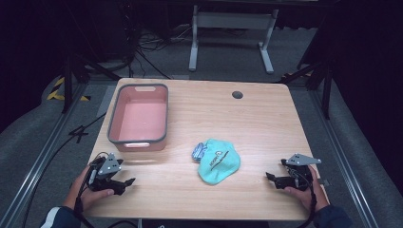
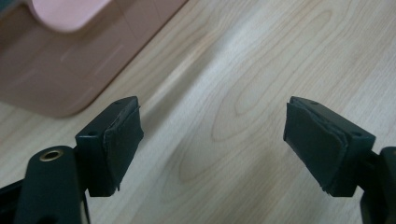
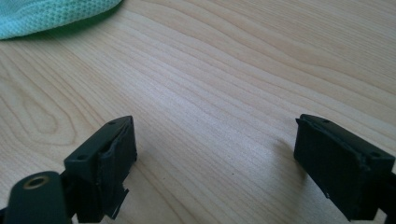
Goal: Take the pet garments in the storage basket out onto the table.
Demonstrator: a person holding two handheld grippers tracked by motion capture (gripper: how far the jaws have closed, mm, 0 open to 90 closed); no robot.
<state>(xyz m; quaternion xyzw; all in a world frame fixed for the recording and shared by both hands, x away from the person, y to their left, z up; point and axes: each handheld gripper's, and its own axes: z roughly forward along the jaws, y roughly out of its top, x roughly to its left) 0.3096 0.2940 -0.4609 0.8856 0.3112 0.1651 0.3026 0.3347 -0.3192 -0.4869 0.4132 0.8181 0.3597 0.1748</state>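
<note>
Resting near the front edge of the light wooden table point(image 1: 266, 118), the left gripper point(image 1: 124, 183) and right gripper point(image 1: 272, 178) both sit with jaws spread wide and hold nothing. Bare wood lies open between them. A crumpled teal mesh cloth point(image 1: 219, 161) lies mid-table, its long axis running diagonally, touching a small blue-and-white patterned item point(image 1: 198, 151). A pink rectangular plastic bin with grey rim point(image 1: 140, 118) stands far-left, long side running front-to-back.
</note>
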